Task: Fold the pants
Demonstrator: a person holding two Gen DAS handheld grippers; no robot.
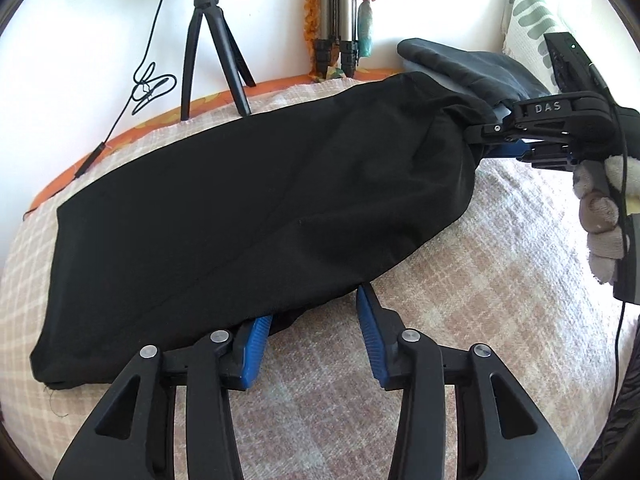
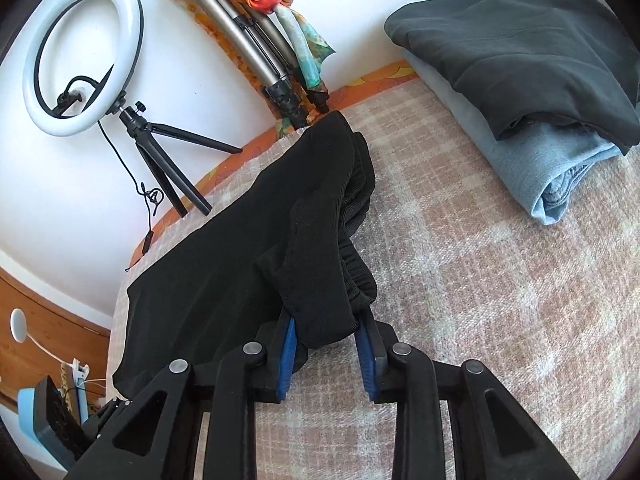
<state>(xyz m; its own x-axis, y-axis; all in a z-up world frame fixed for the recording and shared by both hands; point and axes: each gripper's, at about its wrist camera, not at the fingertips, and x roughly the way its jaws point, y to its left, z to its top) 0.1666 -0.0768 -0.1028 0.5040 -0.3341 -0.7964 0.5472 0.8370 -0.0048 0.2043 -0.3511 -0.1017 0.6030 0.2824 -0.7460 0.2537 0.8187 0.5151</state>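
While the right gripper (image 2: 326, 344) is clamped on the waistband of the black pants (image 1: 240, 208) lying on the checked blanket (image 1: 480, 260), we find the left gripper (image 1: 316, 320) apart at their near edge; the near layers could slide askew
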